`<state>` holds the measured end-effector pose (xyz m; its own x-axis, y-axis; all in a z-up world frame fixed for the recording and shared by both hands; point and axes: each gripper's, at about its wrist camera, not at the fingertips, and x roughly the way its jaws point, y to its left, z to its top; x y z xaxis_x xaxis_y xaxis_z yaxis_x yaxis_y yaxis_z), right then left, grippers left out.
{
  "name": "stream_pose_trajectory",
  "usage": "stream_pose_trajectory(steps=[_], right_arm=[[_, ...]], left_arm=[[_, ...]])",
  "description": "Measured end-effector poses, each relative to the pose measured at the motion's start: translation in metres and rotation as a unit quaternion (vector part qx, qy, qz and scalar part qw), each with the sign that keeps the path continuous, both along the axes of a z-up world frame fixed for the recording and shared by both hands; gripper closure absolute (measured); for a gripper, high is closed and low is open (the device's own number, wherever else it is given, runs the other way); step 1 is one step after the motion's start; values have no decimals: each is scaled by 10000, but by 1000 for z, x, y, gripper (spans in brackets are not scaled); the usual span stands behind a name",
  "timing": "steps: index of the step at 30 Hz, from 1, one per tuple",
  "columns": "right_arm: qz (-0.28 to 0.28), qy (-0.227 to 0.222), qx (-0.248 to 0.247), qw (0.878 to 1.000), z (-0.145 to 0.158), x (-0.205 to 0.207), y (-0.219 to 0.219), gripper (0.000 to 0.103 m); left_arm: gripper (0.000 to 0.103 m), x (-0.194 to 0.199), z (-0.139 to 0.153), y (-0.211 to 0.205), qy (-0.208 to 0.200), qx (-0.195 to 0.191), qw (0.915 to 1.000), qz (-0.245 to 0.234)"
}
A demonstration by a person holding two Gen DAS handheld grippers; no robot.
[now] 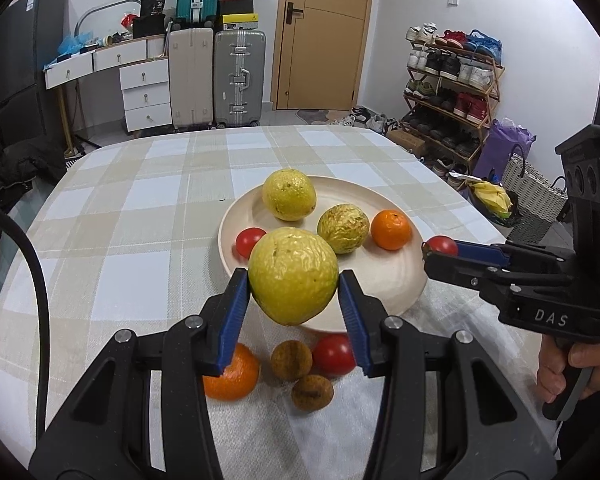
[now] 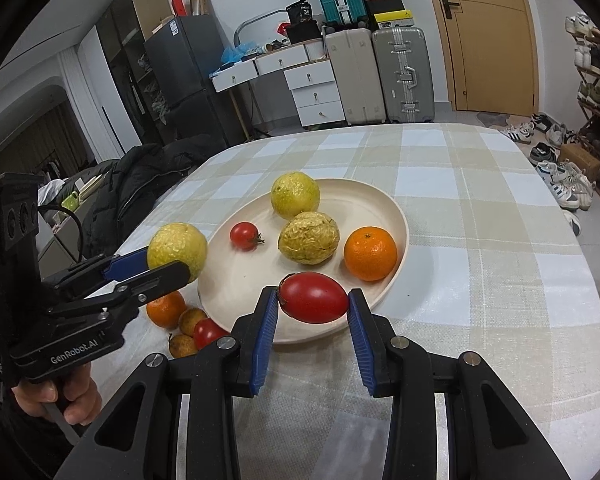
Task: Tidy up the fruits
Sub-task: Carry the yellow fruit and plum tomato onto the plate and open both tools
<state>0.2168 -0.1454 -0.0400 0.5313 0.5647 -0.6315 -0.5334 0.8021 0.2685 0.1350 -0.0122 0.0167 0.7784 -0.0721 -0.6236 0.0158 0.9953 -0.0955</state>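
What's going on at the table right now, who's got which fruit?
A person holds a gripper in each hand. The left gripper is shut on a large yellow-green fruit, held near the front edge of the plate. The right gripper is shut on a red tomato above the plate's near rim. On the plate are two yellow-green fruits, a small tomato and an orange. Another orange, a tomato and two small brown fruits are still on the tablecloth.

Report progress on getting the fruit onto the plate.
Done: four fruits lie on the plate. In hand: left gripper holds a yellow fruit, right gripper a tomato, both near the rim. Left: orange, red tomato and two brown fruits on the cloth.
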Motion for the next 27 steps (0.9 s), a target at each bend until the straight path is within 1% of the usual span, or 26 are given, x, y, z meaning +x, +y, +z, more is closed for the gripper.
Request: stream_pose_trajectory(steps=[12, 19, 27], right_arm=[[-56, 87, -77, 9999, -5, 17, 14, 66], [-100, 182, -108, 9997, -13, 25, 16, 66], [-139, 221, -112, 9996, -17, 27, 16, 66]], left_arm=[[60, 42, -22, -11, 300, 132, 9995, -23], [60, 54, -30, -13, 430, 246, 9988, -36], [60, 63, -37, -13, 540, 241, 9982, -24]])
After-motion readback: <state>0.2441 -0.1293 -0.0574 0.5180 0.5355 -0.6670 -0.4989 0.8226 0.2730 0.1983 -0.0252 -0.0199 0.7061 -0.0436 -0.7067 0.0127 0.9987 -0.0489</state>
